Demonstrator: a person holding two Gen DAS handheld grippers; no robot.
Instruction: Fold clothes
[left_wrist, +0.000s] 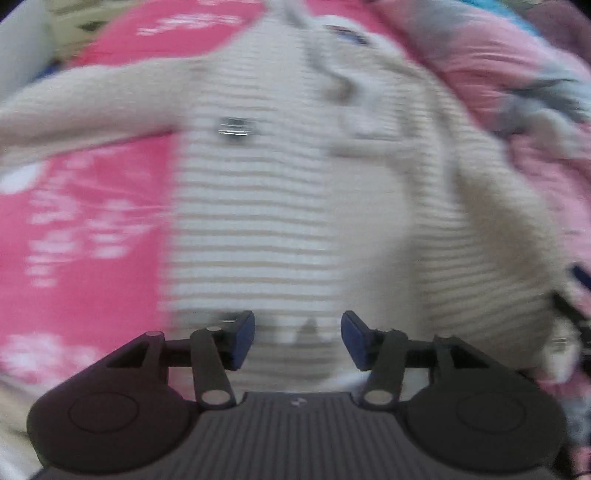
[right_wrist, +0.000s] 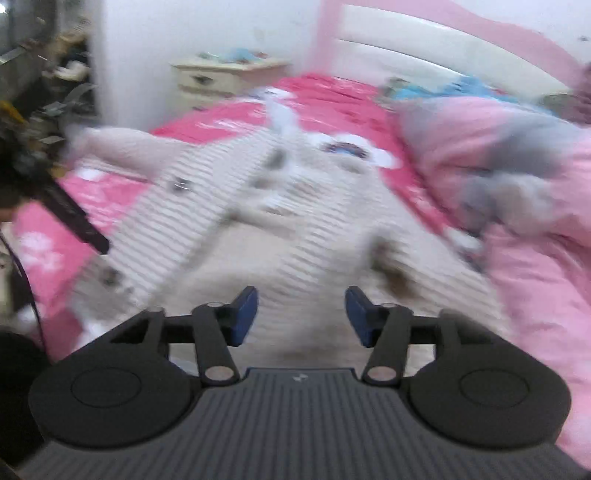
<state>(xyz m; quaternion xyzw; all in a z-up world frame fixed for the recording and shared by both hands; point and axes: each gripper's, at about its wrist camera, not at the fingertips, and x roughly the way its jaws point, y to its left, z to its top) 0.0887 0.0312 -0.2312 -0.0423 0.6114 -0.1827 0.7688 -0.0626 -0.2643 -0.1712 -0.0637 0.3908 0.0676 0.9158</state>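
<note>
Bedroom, bed with pink floral sheet, pink-and-white headboard, cream nightstand by wall. Cream ribbed cardigan spread flat on sheet, sleeve out to left (both views motion-blurred). Crumpled pink quilt just beside cardigan, right side. Left gripper above cardigan hem, jaws apart, nothing between. Right gripper likewise, jaws apart, empty.

We see a bed with a bright pink sheet and a pink-and-white headboard at the far right. A cream nightstand stands far left against a white wall.
</note>
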